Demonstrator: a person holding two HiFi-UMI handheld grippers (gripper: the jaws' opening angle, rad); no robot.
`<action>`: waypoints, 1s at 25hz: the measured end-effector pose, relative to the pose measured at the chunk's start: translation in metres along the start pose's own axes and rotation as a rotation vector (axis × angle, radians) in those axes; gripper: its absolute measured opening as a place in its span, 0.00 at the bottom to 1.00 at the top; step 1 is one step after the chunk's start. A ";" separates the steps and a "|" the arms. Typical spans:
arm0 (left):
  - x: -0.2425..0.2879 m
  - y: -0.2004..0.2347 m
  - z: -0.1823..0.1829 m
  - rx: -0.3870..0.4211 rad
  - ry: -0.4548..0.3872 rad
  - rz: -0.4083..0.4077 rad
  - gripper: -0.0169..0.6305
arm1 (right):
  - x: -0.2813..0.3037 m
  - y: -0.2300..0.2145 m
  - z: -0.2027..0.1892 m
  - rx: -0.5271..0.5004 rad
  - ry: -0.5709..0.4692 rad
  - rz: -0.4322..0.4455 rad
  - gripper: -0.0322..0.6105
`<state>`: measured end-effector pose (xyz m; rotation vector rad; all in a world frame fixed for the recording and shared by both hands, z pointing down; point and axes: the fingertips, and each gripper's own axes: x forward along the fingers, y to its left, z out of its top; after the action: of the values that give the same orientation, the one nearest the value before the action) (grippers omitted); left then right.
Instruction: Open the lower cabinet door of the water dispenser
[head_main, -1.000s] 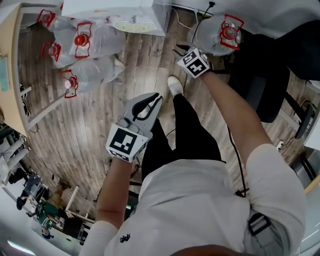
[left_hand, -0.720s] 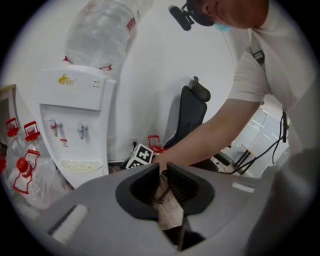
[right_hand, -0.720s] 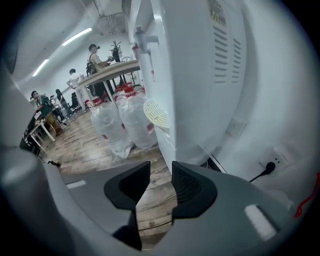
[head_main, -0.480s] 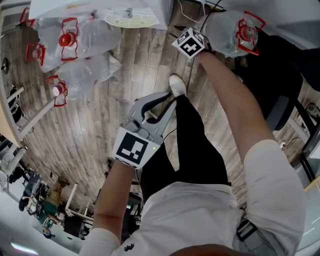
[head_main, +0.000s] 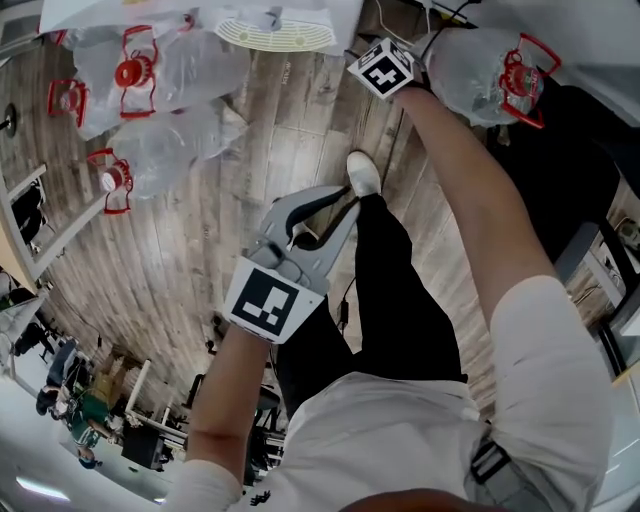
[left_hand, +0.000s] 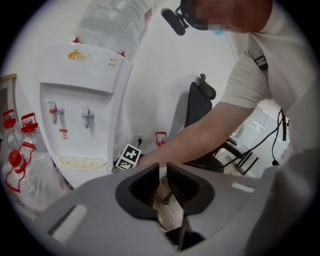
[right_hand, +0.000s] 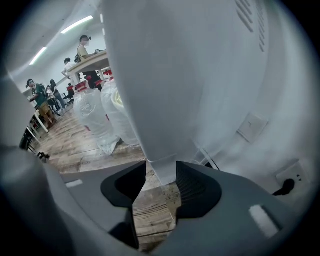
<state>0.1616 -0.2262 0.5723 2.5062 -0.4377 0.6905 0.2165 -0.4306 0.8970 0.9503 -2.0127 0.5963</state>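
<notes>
White water dispenser (right_hand: 165, 75) edge stands between the right gripper's (right_hand: 161, 182) just-opened fingers; left gripper's (left_hand: 163, 182) fingers together.

Looks like an open-plan office to me: wood-look floor (head_main: 200, 260), a water dispenser (left_hand: 80, 100) with spare water jugs (head_main: 165, 75) dumped beside it, a black office chair (left_hand: 198, 107) on the right, and people (right_hand: 41, 95) around a long worktop (right_hand: 97, 61) far off under strip lights (right_hand: 76, 25).
</notes>
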 end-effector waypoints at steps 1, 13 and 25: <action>0.000 0.001 -0.001 -0.002 -0.002 0.002 0.17 | 0.003 0.000 0.001 -0.005 0.003 -0.002 0.30; -0.011 0.006 -0.011 -0.044 -0.030 0.021 0.17 | 0.009 -0.004 0.002 -0.027 0.035 -0.061 0.30; -0.028 0.009 -0.014 -0.071 -0.055 0.025 0.17 | 0.004 0.009 -0.001 0.025 0.057 -0.059 0.30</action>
<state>0.1295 -0.2211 0.5711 2.4611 -0.5058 0.6057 0.2085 -0.4262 0.9005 0.9929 -1.9241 0.6116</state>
